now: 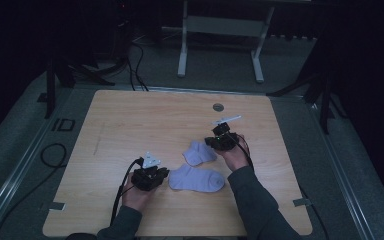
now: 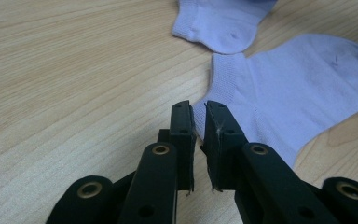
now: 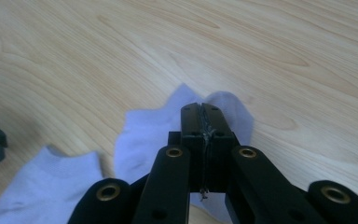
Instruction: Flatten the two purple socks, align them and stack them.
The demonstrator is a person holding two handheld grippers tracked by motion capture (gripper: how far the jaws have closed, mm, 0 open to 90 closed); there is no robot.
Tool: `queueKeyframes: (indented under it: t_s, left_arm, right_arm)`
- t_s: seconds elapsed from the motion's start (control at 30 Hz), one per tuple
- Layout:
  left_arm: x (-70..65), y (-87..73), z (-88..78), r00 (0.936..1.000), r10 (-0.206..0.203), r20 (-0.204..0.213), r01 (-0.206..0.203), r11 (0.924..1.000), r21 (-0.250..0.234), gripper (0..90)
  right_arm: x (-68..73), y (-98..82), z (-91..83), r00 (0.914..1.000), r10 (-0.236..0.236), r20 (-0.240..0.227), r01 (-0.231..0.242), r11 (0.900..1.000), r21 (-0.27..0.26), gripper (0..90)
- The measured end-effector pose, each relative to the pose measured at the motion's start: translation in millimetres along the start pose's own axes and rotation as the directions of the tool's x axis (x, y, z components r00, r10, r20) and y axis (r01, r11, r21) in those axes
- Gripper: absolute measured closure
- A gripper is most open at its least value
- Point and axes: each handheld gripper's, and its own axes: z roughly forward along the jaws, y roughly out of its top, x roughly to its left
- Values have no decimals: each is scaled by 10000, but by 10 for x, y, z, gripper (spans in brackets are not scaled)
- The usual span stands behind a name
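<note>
My right tongs [image 3: 200, 108]: jaws pressed flat together with no gap between them; whether a pinch of cloth sits in there, I cannot tell. They hang over the far sock.
My left tongs [image 2: 198, 108]: jaws nearly shut, a narrow slit between the pads, nothing in it; the tips rest just at the cuff edge of the near sock.
Far sock [image 3: 144, 133]: pale lilac, crumpled on the wood under my right tongs, its edges puckered into points in the right gripper view; in the high view [image 1: 199, 152] it lies just beside my right hand [image 1: 234, 156].
Near sock [image 2: 298, 88]: same lilac, spread flat, cuff toward my left tongs, toe away; in the high view [image 1: 197, 179] it lies between my two hands, close to my left hand [image 1: 139, 194].
Socks together: almost touching, cuff to cuff.
Table [image 1: 130, 120]: light wood grain, with a small round grey fitting [image 1: 218, 107] near its far edge.
</note>
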Motion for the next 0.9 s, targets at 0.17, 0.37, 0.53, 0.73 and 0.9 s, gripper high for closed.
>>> queueKeyframes:
  t_s: [0.17, 0.37, 0.53, 0.73, 0.9]
  left_arm:
    - [2, -1, 0, 10000, 3, -2, -3, 10000, 5, 815]
    - [-1, -2, 1, 10000, -5, -7, 5, 10000, 6, 815]
    - [-8, -3, 11, 10000, 2, -5, -2, 10000, 54, 815]
    - [-11, -4, 14, 10000, 21, -11, -21, 10000, 59, 815]
    - [-13, -4, 15, 10000, 34, 1, -34, 10000, 61, 815]
  right_arm:
    - [-100, -47, -32, 9997, 196, 133, -196, 9998, -2, 889]
    - [-279, -177, -56, 9970, 642, 435, -645, 9979, 78, 888]
    - [-398, -258, -67, 9933, 946, 661, -959, 9952, 170, 888]
    - [-483, -326, -71, 9888, 1168, 934, -1195, 9925, 244, 887]
    - [-539, -353, -83, 9846, 1294, 1175, -1333, 9907, 260, 887]
